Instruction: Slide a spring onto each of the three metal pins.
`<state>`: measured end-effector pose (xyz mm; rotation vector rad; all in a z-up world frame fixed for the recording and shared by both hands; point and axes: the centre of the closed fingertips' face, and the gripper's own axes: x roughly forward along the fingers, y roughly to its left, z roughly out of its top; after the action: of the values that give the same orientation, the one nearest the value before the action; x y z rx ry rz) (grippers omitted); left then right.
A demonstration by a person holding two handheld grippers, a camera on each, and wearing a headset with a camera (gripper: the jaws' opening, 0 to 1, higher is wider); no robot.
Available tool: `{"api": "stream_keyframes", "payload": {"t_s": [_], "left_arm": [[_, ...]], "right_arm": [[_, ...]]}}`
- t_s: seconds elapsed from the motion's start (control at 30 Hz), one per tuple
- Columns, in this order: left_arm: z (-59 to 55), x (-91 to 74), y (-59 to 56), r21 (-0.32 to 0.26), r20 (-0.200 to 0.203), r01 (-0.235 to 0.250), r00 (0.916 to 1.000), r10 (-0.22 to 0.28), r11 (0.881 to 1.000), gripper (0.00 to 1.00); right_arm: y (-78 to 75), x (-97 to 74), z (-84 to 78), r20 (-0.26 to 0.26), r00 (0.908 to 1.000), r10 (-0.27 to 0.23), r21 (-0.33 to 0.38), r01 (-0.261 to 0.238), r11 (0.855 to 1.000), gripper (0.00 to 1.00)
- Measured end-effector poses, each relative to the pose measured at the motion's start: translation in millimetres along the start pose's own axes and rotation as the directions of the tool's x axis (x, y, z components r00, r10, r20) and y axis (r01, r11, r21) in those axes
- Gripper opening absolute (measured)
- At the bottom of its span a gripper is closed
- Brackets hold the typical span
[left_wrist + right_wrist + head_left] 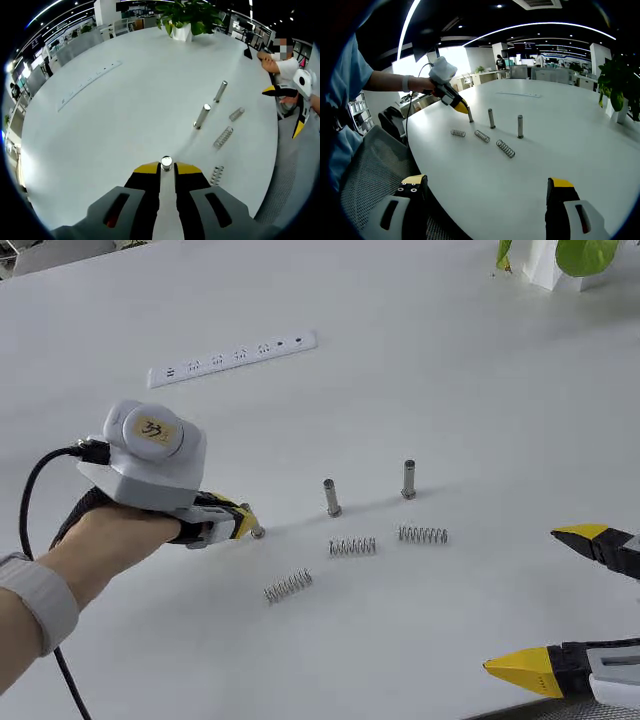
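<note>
While three pins (331, 497) (408, 479) (257, 531) stand, three springs (288, 586) (352, 546) (422, 534) lying loose

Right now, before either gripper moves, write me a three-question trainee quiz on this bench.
1. How many springs lie on the table? A two, B three, C four.
2. Fill in: the left gripper is closed on a pin, while the right gripper has its jaws ____.
3. True or false: a spring already sits on one of the pins.
Key: 1 B; 2 open; 3 false, all three pins are bare.
</note>
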<state>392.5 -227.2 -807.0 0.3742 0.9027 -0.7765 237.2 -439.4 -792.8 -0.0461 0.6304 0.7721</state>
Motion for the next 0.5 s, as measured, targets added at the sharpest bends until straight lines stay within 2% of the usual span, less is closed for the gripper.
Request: {"api": "stream_keyframes", "payload": {"t_s": [0.2, 0.4, 0.5], "left_arm": [[-2.2, 1.3, -0.2, 0.0, 0.009, -0.005, 0.9999, 0.005, 1.0, 0.17], [-4.2, 2.8, 0.0, 0.011, 0.021, -0.012, 0.9997, 0.012, 1.0, 0.32], [-3.6, 3.0, 0.5, 0.005, 0.039, -0.014, 0.9991, 0.013, 1.0, 0.43]], "right_arm": [[-0.9, -1.0, -0.6, -0.004, 1.0, -0.002, -0.001, 0.002, 1.0, 0.99], [-0.9, -0.9, 0.5, -0.004, 1.0, -0.003, -0.005, 0.003, 1.0, 0.99], [-1.5, -0.6, 1.6, -0.002, 1.0, -0.004, -0.006, 0.004, 1.0, 0.99]]}}
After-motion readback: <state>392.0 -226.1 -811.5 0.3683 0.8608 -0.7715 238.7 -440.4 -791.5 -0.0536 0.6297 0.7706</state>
